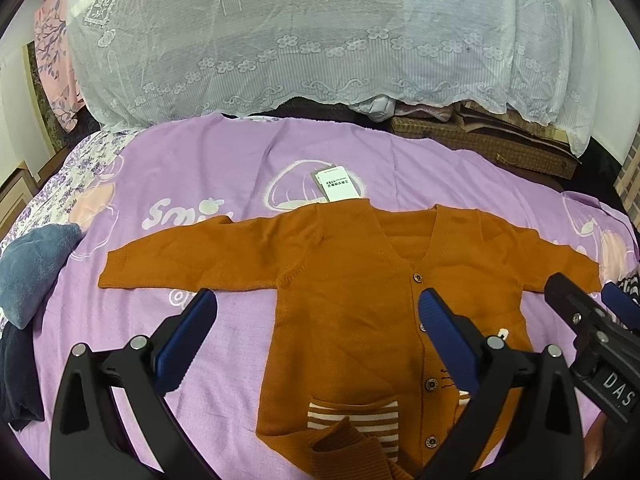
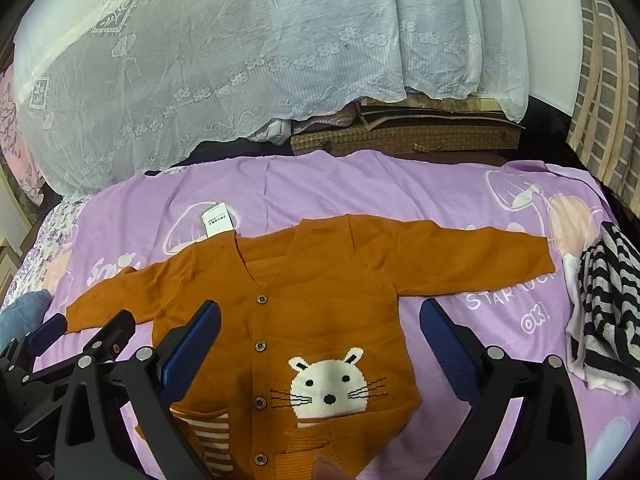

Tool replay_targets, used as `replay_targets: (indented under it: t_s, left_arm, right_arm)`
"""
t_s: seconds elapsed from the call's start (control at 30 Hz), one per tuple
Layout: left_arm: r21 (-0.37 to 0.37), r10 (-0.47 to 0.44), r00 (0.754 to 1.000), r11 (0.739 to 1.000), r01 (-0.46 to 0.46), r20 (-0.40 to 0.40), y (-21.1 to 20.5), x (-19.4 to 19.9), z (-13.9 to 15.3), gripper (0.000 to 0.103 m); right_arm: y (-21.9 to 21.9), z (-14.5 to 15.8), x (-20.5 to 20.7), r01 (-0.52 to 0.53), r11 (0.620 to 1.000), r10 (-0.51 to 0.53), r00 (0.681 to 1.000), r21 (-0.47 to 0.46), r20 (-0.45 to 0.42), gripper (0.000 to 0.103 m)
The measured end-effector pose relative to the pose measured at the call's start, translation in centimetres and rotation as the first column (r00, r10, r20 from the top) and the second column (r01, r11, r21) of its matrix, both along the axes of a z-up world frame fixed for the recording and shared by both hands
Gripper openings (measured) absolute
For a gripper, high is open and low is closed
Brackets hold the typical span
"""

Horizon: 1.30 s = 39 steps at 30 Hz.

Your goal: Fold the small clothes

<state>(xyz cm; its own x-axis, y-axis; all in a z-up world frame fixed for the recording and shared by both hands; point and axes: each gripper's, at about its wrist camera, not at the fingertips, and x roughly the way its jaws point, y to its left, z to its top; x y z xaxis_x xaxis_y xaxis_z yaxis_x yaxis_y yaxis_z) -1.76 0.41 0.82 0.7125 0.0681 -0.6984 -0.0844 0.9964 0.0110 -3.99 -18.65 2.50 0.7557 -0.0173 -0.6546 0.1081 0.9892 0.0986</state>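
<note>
Orange cardigan (image 1: pixel 352 300) flat on purple bed sheet (image 1: pixel 224 168), sleeves spread, near hem rumpled. Left claw (image 1: pixel 318 344), right claw (image 2: pixel 320 348) wide open, empty. Advice: smooth hem, fold sleeves inward first.

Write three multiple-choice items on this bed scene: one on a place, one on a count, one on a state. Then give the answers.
1. Where does the white hang tag lie?
A. Past the collar
B. On a cuff
C. Under the hem

2. How many buttons does the orange cardigan show in the right wrist view?
A. Two
B. Four
C. Six

3. How do the sleeves lie?
A. Folded across the chest
B. Spread out sideways
C. Rolled up

Answers:
1. A: it lies on the purple blanket just beyond the neckline.
2. B: four run down the placket.
3. B: both reach out flat. Left gripper and right gripper are open.
</note>
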Motion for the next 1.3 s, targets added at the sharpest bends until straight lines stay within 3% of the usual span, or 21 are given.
replay_targets:
  t_s: [1.3]
  left_arm:
    - [-0.001,-0.001,1.000,1.000,0.001,-0.007,-0.45,-0.05,-0.16,0.098]
  right_arm:
    - [-0.04,0.26,-0.21,0.004,1.000,-0.004,1.000,0.020,0.008,0.100]
